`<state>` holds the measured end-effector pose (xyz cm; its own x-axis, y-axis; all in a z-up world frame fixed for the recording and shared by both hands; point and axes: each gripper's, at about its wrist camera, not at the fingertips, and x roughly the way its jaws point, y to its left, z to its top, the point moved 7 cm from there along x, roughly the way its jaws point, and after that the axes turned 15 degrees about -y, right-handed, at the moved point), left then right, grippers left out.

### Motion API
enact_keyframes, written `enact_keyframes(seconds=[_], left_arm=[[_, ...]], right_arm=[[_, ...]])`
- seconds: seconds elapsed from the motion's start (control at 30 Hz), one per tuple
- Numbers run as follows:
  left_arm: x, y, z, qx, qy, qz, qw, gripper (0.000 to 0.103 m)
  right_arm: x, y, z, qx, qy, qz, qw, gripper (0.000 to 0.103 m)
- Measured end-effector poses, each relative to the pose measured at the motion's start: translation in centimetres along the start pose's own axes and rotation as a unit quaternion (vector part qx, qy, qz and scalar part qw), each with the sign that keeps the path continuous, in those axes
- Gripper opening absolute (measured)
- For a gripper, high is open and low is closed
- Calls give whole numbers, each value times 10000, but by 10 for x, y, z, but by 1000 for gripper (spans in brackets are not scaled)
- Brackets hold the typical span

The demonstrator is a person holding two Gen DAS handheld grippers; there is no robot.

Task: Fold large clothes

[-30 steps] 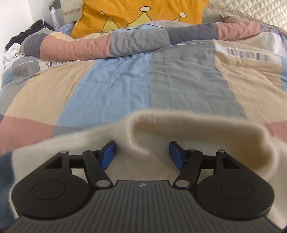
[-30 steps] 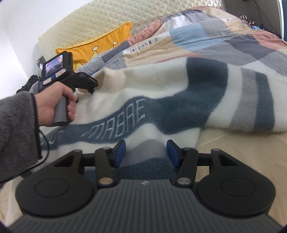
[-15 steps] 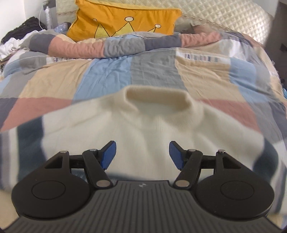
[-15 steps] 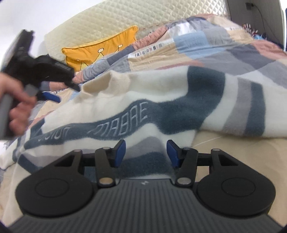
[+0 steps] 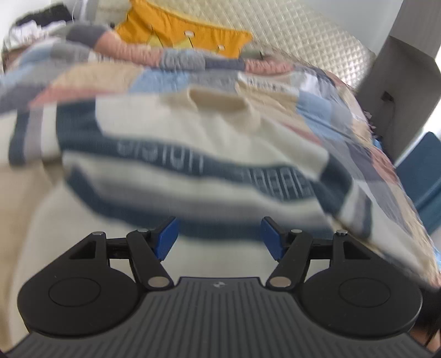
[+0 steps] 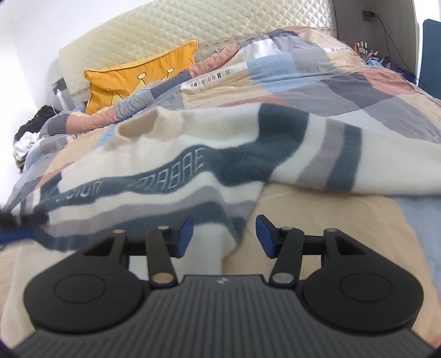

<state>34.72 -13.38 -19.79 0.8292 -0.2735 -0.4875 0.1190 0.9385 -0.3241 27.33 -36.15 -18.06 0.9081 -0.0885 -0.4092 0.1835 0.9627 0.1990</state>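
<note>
Left gripper (image 5: 219, 235) now back from the collar, whole striped sweater (image 5: 193, 154) in view, fingers spread and empty, right gripper (image 6: 223, 236) fingers spread, pinching nothing

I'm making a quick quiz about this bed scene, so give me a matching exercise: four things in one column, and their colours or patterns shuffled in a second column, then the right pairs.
Things:
1. sweater
2. cushion
3. quilt
4. headboard

Colours or patterns:
A. patchwork of blue, grey, beige and pink blocks
B. cream, padded in a diamond pattern
C. cream with dark blue and grey stripes and lettering
D. orange-yellow with a crown drawing

Pairs: 1-C, 2-D, 3-A, 4-B
</note>
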Motion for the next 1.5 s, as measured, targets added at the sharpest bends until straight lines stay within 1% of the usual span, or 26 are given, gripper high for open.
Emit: enact_keyframes(seconds=[0.1,0.17,0.2,0.23,0.3,0.4,0.5,0.57,0.63,0.7,0.77,0.87,0.97,1.03,1.1,1.17,1.23,1.3,1.33,1.37,1.4,1.43,1.5], left_arm=[[-20,-1,-26,-146,49,-322,9994,71],[-28,-6,-40,-354,144,-740,9965,71],[-34,-11,-49,-371,195,-951,9946,71],[-37,-16,-60,-322,276,-1105,9930,71],[-43,-29,-82,-113,444,-1285,9906,71],[-44,-44,-110,99,657,-1527,9860,71],[-50,-58,-119,322,659,-1832,9803,71],[-53,-69,-121,523,652,-2101,9741,71],[-55,-77,-128,715,657,-2186,9710,72],[-55,-85,-134,1010,658,-2203,9680,73],[-55,-90,-140,1301,590,-2127,9666,73],[-51,-96,-143,1521,514,-1995,9667,73],[-45,-98,-147,1688,459,-1807,9679,73],[-41,-101,-151,1887,419,-1634,9674,72],[-36,-104,-155,2147,383,-1431,9654,71],[-32,-107,-159,2394,337,-1305,9615,68],[-29,-107,-162,2551,294,-1176,9593,64],[-28,-107,-163,2734,235,-1059,9558,51],[-28,-106,-163,2778,210,-1026,9549,48],[-28,-104,-161,2774,199,-1014,9552,41],[-29,-101,-158,2724,196,-1017,9566,35],[-30,-98,-154,2601,207,-1032,9598,32],[-32,-89,-144,2243,239,-1081,9682,24]], right_arm=[[-17,-5,0,206,-12,-127,9997,54],[-31,-8,3,438,-81,-192,9988,54],[-38,-10,4,564,-94,-212,9981,54],[-44,-13,4,713,-52,-250,9971,54],[-55,-26,2,1133,-4,-339,9930,54],[-74,-46,-3,1684,-72,-645,9836,54],[-92,-61,-4,2115,-315,-910,9726,54],[-97,-66,-1,2322,-488,-928,9670,54],[-97,-67,1,2437,-610,-873,9640,54],[-95,-67,1,2447,-624,-865,9637,54],[-93,-64,0,2417,-607,-828,9649,54],[-93,-64,1,2458,-616,-723,9647,54],[-94,-65,1,2474,-637,-687,9644,54],[-93,-63,2,2475,-639,-641,9647,54],[-89,-63,1,2449,-612,-600,9658,54],[-86,-63,0,2400,-590,-607,9671,54],[-81,-67,-4,2391,-488,-698,9673,54],[-77,-70,-8,2515,-390,-706,9645,54],[-75,-71,-10,2562,-351,-710,9634,54],[-74,-72,-12,2586,-323,-707,9628,54],[-74,-71,-13,2607,-308,-682,9625,54],[-74,-71,-13,2631,-301,-644,9621,54],[-75,-68,-13,2648,-293,-565,9622,54]])
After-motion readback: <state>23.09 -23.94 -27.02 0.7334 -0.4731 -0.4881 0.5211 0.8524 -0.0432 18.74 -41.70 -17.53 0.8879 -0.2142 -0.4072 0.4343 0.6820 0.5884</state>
